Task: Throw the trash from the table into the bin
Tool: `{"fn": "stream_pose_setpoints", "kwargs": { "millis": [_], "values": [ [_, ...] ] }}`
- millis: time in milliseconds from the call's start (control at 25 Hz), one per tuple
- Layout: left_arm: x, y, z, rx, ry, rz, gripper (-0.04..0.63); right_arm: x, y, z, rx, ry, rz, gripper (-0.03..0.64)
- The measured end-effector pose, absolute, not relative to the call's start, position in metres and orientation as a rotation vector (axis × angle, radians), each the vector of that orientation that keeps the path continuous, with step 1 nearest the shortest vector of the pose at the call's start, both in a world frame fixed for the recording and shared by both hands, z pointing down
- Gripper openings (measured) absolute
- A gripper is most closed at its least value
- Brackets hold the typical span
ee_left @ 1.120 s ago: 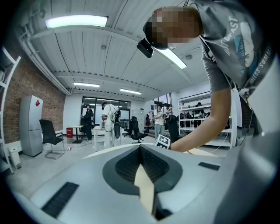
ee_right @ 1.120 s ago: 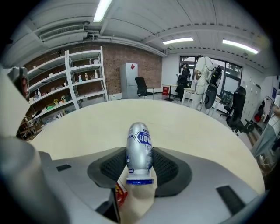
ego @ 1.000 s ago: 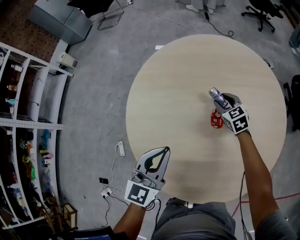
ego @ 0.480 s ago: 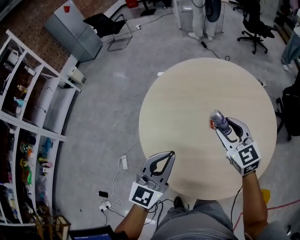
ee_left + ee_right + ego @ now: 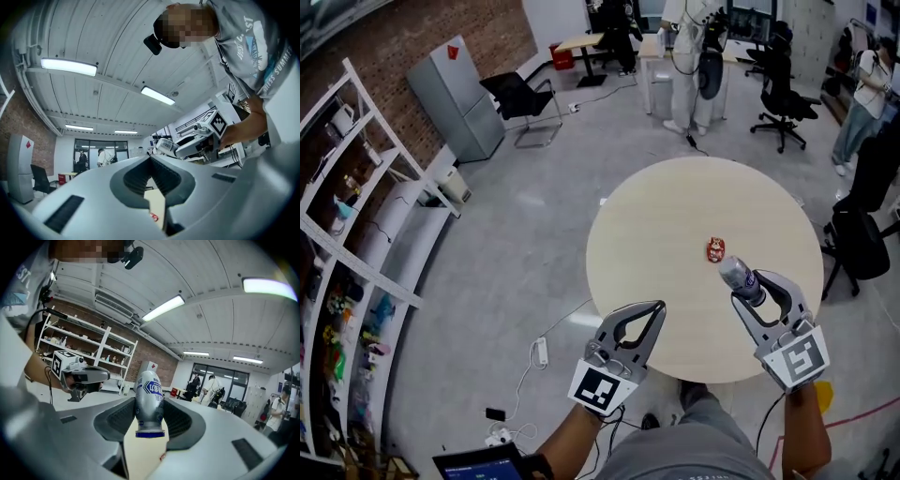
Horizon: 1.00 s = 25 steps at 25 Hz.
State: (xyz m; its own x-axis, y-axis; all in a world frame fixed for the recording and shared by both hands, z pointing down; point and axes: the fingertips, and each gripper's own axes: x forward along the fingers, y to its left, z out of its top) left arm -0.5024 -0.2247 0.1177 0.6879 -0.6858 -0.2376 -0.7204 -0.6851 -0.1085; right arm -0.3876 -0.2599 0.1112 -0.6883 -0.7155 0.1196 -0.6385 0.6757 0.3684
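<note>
Lifting the bottle (image 5: 739,278) clear of the round table (image 5: 656,234)
Right gripper (image 5: 750,286) pinches the bottle between its jaws. It has come up and back to the near right edge, away from the red wrapper (image 5: 715,249), which is left lying mid-table. Left gripper (image 5: 649,309) has also risen, jaws pressed together, empty. No bin in view. Judged: bottle ready to carry, wrapper comes after.

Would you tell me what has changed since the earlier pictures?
The right gripper, shut on the small silver bottle with a blue label, has carried it back towards the person, away from the small red packet. That packet stays on the round beige table; the left gripper stays shut and empty.
</note>
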Motion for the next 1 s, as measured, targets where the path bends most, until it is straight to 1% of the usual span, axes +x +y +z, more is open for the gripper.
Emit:
{"fn": "stream_pose_setpoints", "kwargs": {
  "millis": [120,240,360,440,520,720,1000],
  "values": [
    [-0.496,-0.200,0.094,-2.702,1.058,0.321,0.041,-0.390,-0.219,0.086,1.132,-2.620,-0.483,0.173],
    [-0.499,-0.186,0.077,-2.702,0.990,0.367,0.041,-0.398,-0.190,0.073,1.185,-2.589,-0.449,0.173],
    [-0.476,-0.192,0.084,-2.744,0.965,0.385,0.041,-0.379,-0.185,0.074,1.175,-2.529,-0.533,0.173],
    [-0.439,-0.186,0.091,-2.765,0.907,0.384,0.041,-0.350,-0.174,0.073,1.220,-2.546,-0.575,0.173],
    [-0.402,-0.175,0.093,-2.794,0.818,0.378,0.041,-0.318,-0.156,0.076,1.295,-2.522,-0.539,0.173],
    [-0.345,-0.173,0.095,-2.872,0.632,0.376,0.041,-0.268,-0.141,0.084,1.455,-2.410,-0.445,0.173],
    [-0.159,-0.134,0.117,-2.969,0.366,0.351,0.041,-0.092,-0.083,0.118,1.673,-2.275,-0.297,0.173]
  ]
}}
